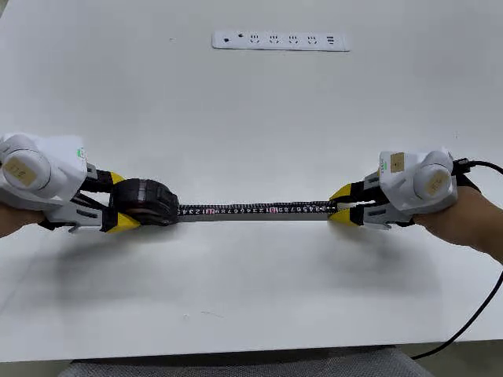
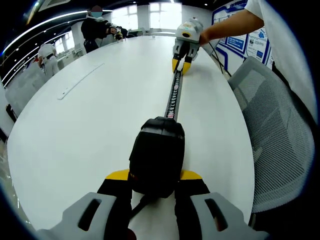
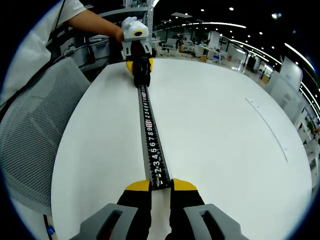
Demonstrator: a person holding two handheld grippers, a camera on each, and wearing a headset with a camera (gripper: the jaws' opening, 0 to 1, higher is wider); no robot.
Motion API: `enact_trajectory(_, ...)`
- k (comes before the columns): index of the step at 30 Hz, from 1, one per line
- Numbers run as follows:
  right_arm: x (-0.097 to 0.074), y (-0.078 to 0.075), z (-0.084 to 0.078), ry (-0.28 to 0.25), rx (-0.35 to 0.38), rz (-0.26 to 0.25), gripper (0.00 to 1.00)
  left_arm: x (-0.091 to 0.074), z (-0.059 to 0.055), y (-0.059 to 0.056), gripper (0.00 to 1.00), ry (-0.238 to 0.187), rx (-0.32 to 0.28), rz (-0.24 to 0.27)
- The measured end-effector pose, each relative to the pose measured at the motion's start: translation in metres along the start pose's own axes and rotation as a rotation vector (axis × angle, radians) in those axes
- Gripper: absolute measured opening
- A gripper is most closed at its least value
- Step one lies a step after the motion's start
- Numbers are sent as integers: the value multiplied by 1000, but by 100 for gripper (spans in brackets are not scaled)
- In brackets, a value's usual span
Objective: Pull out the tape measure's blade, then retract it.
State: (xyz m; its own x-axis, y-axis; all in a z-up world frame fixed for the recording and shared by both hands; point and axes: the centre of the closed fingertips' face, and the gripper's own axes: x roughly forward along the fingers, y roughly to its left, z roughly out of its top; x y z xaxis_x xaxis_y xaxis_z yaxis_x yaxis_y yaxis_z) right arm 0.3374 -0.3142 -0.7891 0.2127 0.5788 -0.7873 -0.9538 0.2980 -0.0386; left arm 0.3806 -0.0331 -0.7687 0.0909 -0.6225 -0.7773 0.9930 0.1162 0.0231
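Your left gripper (image 1: 120, 201) is clamped around the black tape measure case (image 1: 148, 202), which rests on the left part of the white tabletop (image 1: 251, 118), nearer its near edge than its far one. From the case the blade (image 1: 251, 210) runs flat along the tabletop (numbers facing up) to your right gripper (image 1: 343, 206), whose yellow-tipped jaws pinch the blade's end. A white power strip (image 1: 280, 41) lies well apart, by the far edge.

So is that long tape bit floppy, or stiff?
Probably springy-stiff: the blade runs straight and unkinked between the case and the right gripper. It looks thin, so it would likely buckle if pushed endways.
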Motion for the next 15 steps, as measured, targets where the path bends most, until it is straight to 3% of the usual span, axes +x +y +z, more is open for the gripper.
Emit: enact_trajectory(15, 0, 2, 0, 32, 2, 10, 11, 1, 0, 1, 28, 8, 1, 32)
